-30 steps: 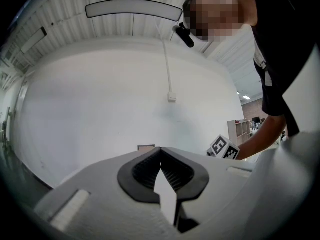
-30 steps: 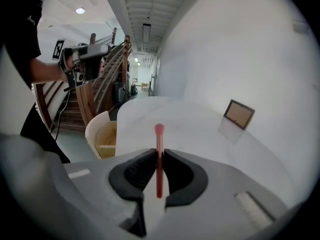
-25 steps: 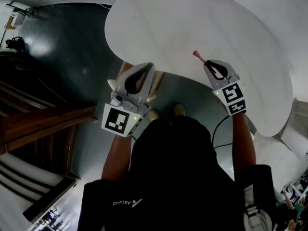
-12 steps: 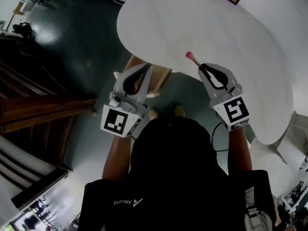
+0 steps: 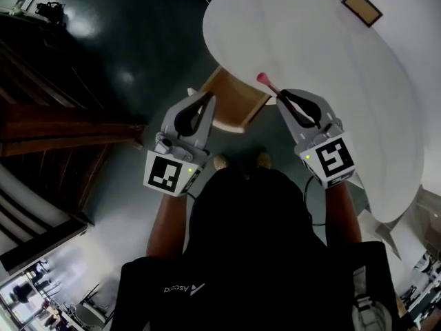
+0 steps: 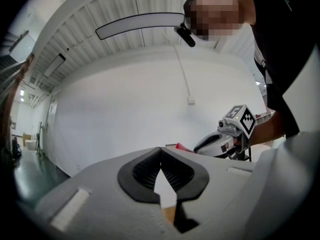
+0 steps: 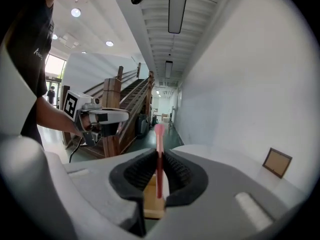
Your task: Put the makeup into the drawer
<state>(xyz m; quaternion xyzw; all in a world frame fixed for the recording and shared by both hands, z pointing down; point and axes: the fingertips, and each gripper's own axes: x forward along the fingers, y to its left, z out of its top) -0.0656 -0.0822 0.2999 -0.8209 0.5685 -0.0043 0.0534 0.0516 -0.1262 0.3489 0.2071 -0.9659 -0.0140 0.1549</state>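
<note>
A thin makeup stick (image 5: 264,81) with a pink tip is clamped in my right gripper (image 5: 282,96), which is shut on it at the white table's (image 5: 331,67) near edge. In the right gripper view the makeup stick (image 7: 159,134) stands upright between the pads. An open wooden drawer (image 5: 234,101) juts out under the table edge, just left of the stick. My left gripper (image 5: 205,101) hovers at the drawer's left side, shut with nothing in it. In the left gripper view the left gripper (image 6: 161,150) shows closed tips, the drawer (image 6: 169,215) below.
A small framed picture (image 5: 362,5) lies at the table's far side. A dark wooden staircase (image 5: 69,129) runs along the left. The person's shoes (image 5: 238,162) stand on the dark floor just below the drawer.
The right gripper has carried the makeup stick from over the tabletop to the table edge beside the drawer. More of the open drawer shows now between the two grippers.
</note>
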